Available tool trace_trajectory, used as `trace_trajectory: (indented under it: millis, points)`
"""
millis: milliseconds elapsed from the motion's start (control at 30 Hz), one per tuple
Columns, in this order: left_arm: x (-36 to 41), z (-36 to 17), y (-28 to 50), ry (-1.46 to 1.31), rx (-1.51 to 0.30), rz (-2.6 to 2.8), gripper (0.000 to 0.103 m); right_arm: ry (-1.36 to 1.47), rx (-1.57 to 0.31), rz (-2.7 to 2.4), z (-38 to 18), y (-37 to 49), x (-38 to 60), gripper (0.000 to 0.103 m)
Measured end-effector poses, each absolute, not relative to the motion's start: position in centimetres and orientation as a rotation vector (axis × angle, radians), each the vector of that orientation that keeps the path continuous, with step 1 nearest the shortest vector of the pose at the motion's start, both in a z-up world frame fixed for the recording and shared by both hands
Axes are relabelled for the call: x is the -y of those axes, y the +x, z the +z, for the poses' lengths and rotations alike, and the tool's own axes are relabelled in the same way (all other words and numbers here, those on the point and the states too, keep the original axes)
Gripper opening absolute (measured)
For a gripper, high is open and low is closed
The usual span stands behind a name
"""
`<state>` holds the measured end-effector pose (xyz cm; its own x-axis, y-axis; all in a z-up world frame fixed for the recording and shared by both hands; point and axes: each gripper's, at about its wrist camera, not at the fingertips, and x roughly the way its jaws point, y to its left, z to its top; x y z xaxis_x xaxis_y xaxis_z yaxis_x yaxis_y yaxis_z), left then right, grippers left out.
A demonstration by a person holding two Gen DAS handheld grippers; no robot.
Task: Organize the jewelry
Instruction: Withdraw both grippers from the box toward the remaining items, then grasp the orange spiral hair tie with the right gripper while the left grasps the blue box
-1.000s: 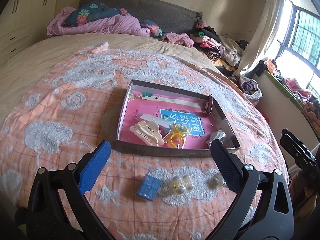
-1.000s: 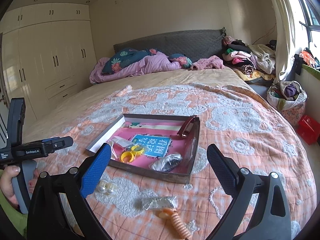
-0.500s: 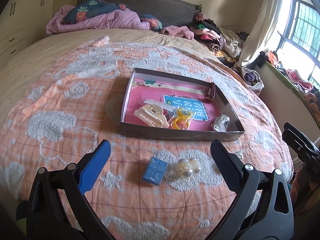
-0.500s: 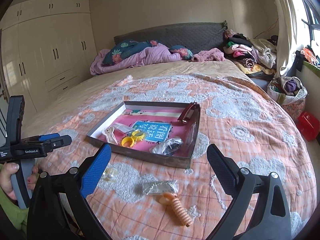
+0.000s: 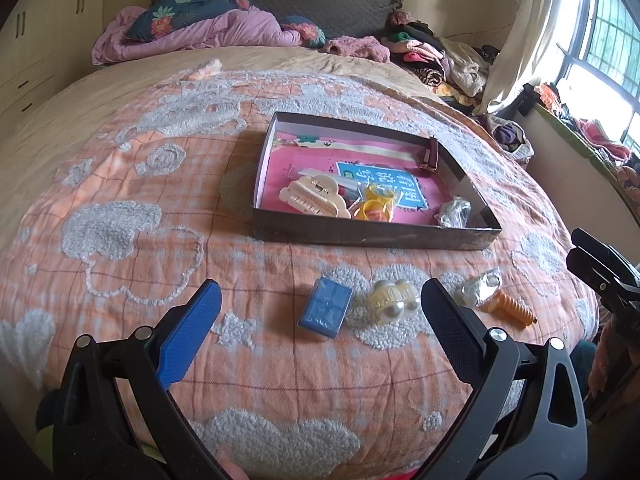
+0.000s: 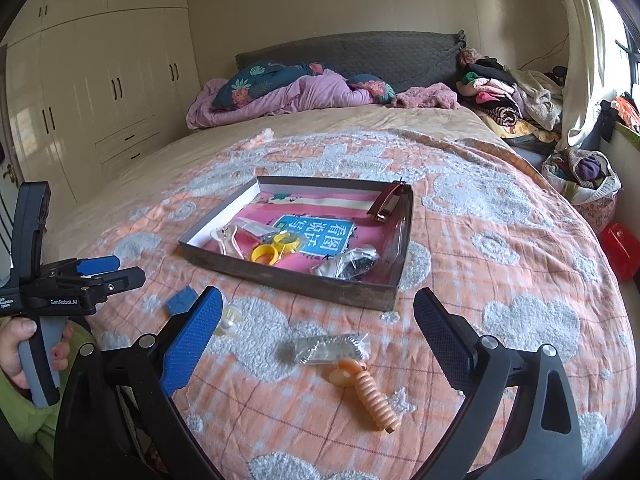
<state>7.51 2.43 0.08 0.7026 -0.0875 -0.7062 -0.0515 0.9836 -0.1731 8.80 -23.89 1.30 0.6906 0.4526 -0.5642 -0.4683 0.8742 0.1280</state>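
Observation:
A shallow dark box (image 5: 372,236) (image 6: 304,280) with a pink lining lies on the bed and holds a cream hair claw (image 5: 314,196), yellow rings (image 5: 374,206) (image 6: 266,254), a brown clip (image 6: 386,200) and a bagged item (image 6: 348,266). In front of it lie a small blue box (image 5: 326,308) (image 6: 180,300), a pearl hair piece (image 5: 394,300) (image 6: 230,320), a clear bag (image 6: 332,346) and an orange spiral hair tie (image 6: 370,394) (image 5: 506,306). My left gripper (image 5: 320,332) is open above the blue box. My right gripper (image 6: 316,336) is open above the clear bag.
The bed has an orange and white bedspread (image 5: 120,220). Purple bedding and pillows (image 5: 192,28) lie at the headboard, and a pile of clothes (image 6: 504,96) at the far right. White wardrobes (image 6: 100,100) stand at the left. A basket (image 6: 584,184) and a red box (image 6: 620,248) sit on the floor.
Both grippers have pulled back and up from the box. The blue box, pearl piece, clear bag and spiral tie now lie further into view. Nothing was picked up.

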Motion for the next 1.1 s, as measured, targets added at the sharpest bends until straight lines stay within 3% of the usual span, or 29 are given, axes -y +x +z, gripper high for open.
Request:
trace_trajectory:
  millis: [1100]
  points:
    - [-1.7,-4.9,7.8,-0.122,-0.918,-0.02,0.093,-0.128,-0.795,0.449,-4.8,9.4,25.0,0.096]
